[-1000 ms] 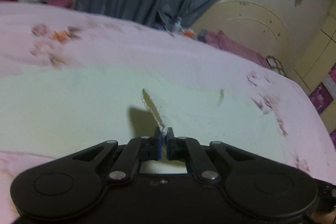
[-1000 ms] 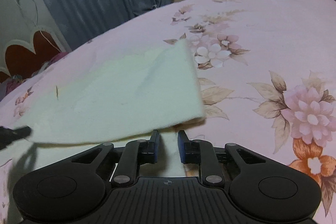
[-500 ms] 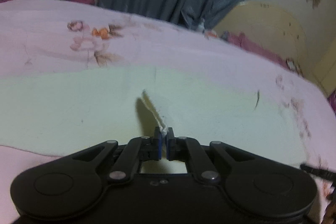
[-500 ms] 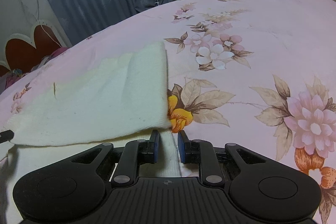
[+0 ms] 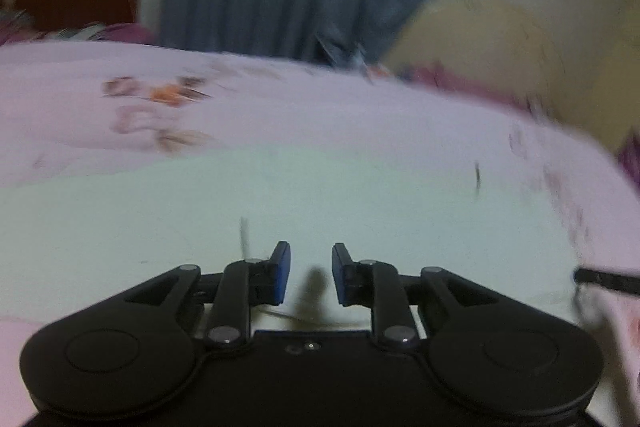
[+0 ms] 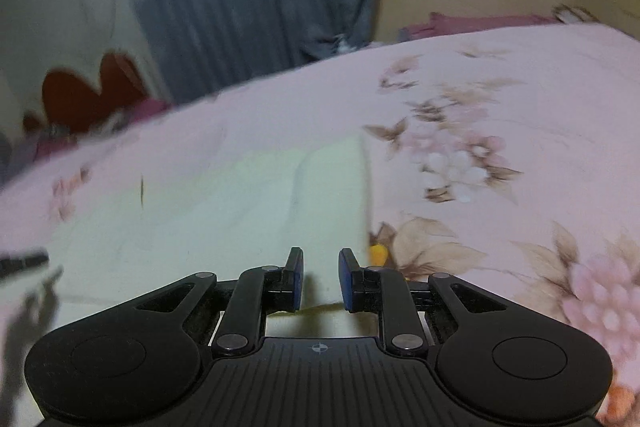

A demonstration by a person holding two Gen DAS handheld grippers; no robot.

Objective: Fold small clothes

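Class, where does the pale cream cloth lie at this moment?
In both wrist views the pale cream cloth lies flat on the pink floral bedsheet, just ahead of both claws; its right edge borders the flower prints.

So the cloth (image 5: 280, 195) is a pale cream, slightly greenish piece of soft fabric, lying flat and spread wide across the pink flowered bed (image 5: 320, 107), with a small dark fleck near its right end. In the right wrist view the cloth (image 6: 224, 211) looks folded over on itself, the top layer ending in a straight edge on its right side next to the flower print, with a soft crease running up it. Both views are blurry, so the weave is hard to make out.
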